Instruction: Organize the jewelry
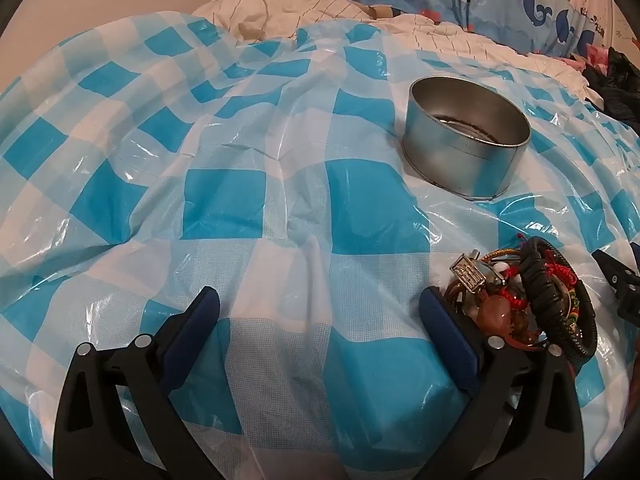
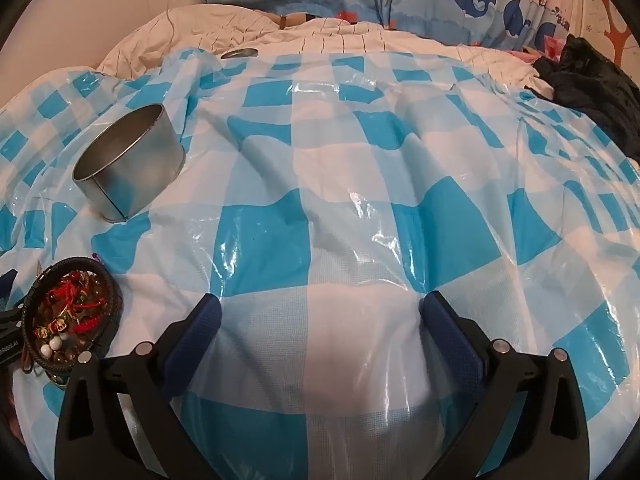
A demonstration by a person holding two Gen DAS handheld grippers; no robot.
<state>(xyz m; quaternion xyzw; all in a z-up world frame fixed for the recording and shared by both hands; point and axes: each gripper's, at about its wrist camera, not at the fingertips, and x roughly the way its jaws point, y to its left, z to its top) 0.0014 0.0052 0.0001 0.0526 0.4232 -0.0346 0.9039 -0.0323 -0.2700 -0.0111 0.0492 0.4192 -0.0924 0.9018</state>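
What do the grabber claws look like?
Both look alike. The left gripper and the right gripper each have two black plastic arms with cut-out slots, small round silver pins at the joints, and dark blue padded fingers at the tips.

Tangled heap of red-cord, beaded and black braided bracelets (image 1: 532,300) on checked sheet, near an upright, open round silver tin (image 1: 466,136), apart.

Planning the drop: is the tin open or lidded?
Open: the tin shows its bare inner wall and bottom; a lid-like disc lies apart.
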